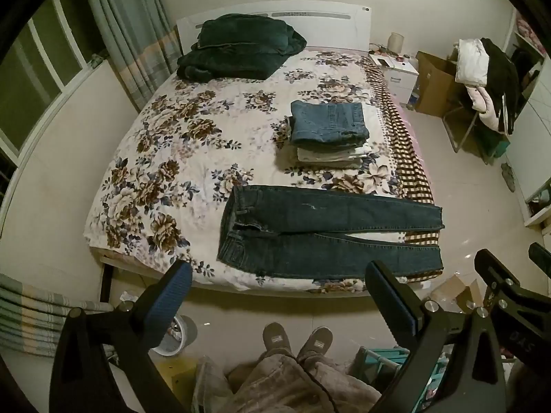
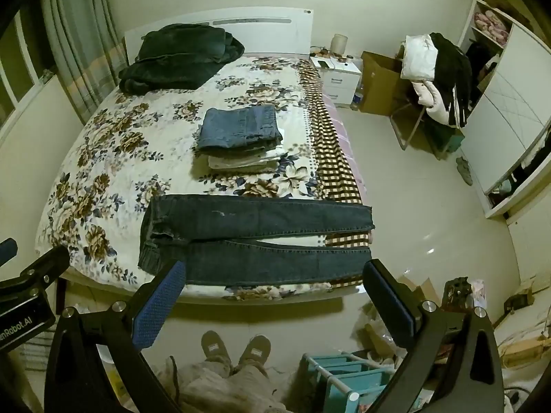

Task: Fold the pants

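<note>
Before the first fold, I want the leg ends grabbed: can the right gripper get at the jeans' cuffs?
Probably yes. The right gripper is open and above the bed's near edge; the cuffs lie flat with nothing on them.

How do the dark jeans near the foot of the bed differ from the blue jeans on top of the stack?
The dark jeans lie unfolded, both legs stretched out flat; the blue jeans are folded into a compact rectangle. The dark jeans rest directly on the bed; the blue jeans top a stack of folded clothes. The dark pair's denim is darker. Neither is gripped.
</note>
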### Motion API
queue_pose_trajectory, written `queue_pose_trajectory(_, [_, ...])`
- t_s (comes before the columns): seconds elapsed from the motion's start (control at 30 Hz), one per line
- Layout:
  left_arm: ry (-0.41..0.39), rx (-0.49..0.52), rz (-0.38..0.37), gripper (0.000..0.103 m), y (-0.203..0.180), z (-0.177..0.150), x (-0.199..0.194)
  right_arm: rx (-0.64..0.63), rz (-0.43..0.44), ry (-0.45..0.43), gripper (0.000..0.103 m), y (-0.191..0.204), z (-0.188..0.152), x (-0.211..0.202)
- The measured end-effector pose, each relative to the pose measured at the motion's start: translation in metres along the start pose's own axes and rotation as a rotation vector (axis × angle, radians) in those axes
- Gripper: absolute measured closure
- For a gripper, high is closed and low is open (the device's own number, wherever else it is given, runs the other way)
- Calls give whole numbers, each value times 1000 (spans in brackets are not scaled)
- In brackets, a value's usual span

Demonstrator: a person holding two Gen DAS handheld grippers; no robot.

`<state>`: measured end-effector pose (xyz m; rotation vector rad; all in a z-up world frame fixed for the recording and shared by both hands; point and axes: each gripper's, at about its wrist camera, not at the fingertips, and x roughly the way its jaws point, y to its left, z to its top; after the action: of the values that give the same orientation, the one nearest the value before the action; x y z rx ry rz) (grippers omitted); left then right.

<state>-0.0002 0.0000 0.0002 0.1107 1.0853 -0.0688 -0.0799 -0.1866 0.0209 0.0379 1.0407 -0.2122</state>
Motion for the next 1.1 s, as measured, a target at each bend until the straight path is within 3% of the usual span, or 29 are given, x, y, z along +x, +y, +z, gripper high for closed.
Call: queue_pose_trajectory(1.1, [0, 3, -10, 0, 2, 6, -8, -9, 12, -6, 0, -3, 11, -4])
